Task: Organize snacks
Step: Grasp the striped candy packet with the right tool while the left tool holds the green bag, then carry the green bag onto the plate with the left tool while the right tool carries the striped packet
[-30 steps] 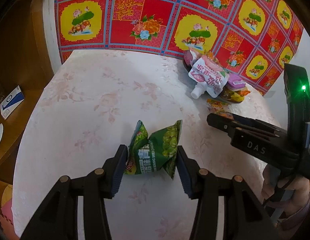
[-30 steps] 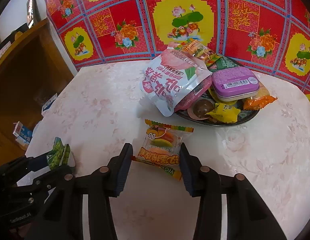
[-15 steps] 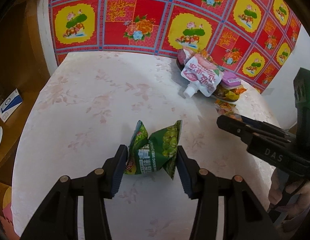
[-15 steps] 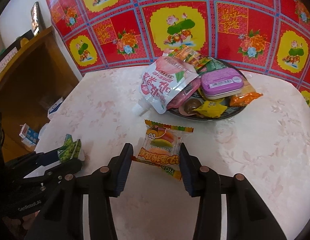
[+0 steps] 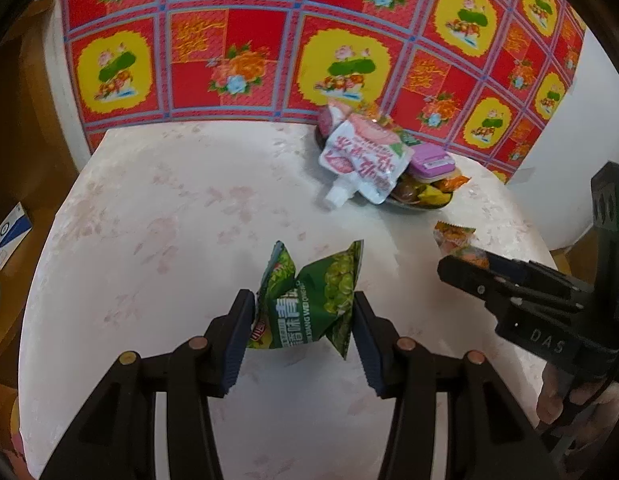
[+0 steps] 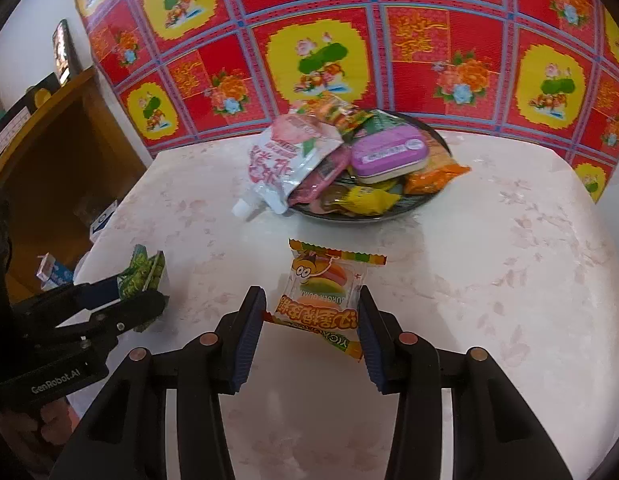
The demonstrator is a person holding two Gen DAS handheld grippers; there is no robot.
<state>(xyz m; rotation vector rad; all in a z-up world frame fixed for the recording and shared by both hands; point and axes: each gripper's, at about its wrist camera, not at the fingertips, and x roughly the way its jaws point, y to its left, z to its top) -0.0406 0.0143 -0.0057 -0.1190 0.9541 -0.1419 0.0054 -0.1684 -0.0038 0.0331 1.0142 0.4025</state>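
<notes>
The pale floral table (image 5: 157, 208) lay bare across its left and near parts, its rounded edge dropping to a wooden shelf unit (image 6: 61, 152) on the left, while the red and yellow patterned cloth (image 5: 269, 40) closed off the far side. The dark plate (image 6: 425, 200), heaped with a pink spouted pouch (image 6: 285, 160), a purple tin (image 6: 389, 154) and small wrappers, sat near that far edge.

The left gripper (image 5: 303, 332) was clenched on the green pea packet (image 5: 313, 300), both pads pressing its crumpled sides, the packet lifted clear of the table (its shadow fell on the cloth below). The right gripper (image 6: 311, 322) pinched the burger gummy packet (image 6: 325, 288) the same way, its lower edge between the pads and its top pointing toward the plate.

Compared with a second before, both grips were unchanged, but the plate looked smaller and farther off in both wrist views, and more bare table showed around each packet.
</notes>
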